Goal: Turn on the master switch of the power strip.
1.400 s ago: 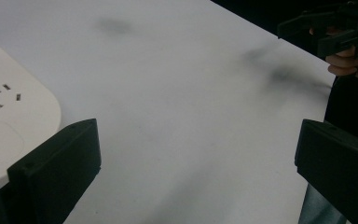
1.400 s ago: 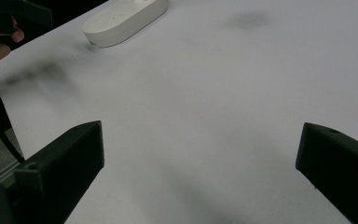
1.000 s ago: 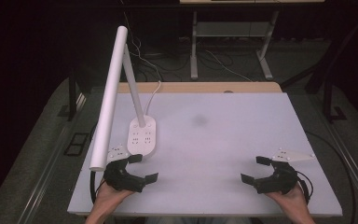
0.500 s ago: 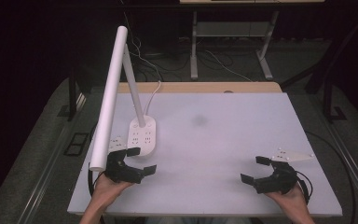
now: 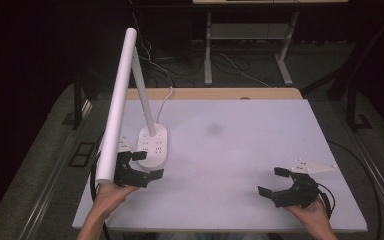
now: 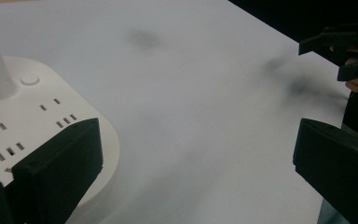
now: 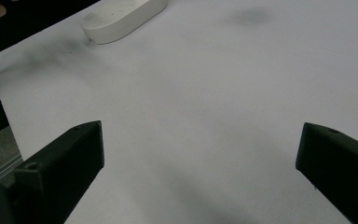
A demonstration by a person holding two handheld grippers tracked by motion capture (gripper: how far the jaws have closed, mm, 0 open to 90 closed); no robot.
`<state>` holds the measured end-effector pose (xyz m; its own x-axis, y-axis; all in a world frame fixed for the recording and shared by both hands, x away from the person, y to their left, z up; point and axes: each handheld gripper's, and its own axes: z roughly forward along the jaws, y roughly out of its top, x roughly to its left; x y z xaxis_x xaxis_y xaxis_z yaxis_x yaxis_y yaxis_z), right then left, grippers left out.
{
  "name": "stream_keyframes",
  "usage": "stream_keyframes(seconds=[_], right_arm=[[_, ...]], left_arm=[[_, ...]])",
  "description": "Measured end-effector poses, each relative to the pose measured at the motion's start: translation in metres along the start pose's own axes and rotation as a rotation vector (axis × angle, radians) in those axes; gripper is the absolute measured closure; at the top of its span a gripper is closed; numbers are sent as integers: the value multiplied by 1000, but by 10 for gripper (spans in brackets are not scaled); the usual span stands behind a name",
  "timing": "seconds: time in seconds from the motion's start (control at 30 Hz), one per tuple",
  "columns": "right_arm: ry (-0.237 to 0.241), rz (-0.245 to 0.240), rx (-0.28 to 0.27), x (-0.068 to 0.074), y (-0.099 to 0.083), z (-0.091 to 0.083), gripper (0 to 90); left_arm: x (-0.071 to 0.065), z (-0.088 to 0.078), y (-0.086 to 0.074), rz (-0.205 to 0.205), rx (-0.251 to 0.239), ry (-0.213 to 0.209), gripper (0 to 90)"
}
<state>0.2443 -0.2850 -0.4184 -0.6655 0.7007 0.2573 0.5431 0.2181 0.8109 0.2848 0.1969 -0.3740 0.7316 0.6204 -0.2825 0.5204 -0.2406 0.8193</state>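
Lamp base (image 5: 152, 146), a white oval slab with rows of socket slots and a small round button (image 6: 30, 80) on its top, sits on the left part of the white table (image 5: 240, 150), roughly midway between the near and far edges. A slim white stem rises from its far end and leans toward the far side, and from the top of that stem a long white tube, the lamp head (image 5: 116, 110), slopes down toward the near left until its lower end hangs just above the person's left hand. A white cord (image 5: 164, 100) runs from the base toward the far edge of the table.

The left gripper (image 5: 141, 165) is at the near end of the base, its jaws spread wide. In the left gripper view one black jaw overlaps the near rim of the base, though whether it touches the plastic I cannot tell, while the other jaw stands well off over bare table. Nothing is held between them.

The right gripper (image 5: 274, 181) rests near the right near corner of the table, well apart from the lamp, with its jaws spread too and only bare tabletop between them. A faint dark smudge (image 5: 213, 130) marks the table toward the middle.
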Motion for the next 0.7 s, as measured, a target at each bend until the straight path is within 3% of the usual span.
stream_keyframes(seconds=[0.7], right_arm=[[0,0,2,-1,0,1,4]], left_arm=[[25,-12,15,-11,7,25,12]])
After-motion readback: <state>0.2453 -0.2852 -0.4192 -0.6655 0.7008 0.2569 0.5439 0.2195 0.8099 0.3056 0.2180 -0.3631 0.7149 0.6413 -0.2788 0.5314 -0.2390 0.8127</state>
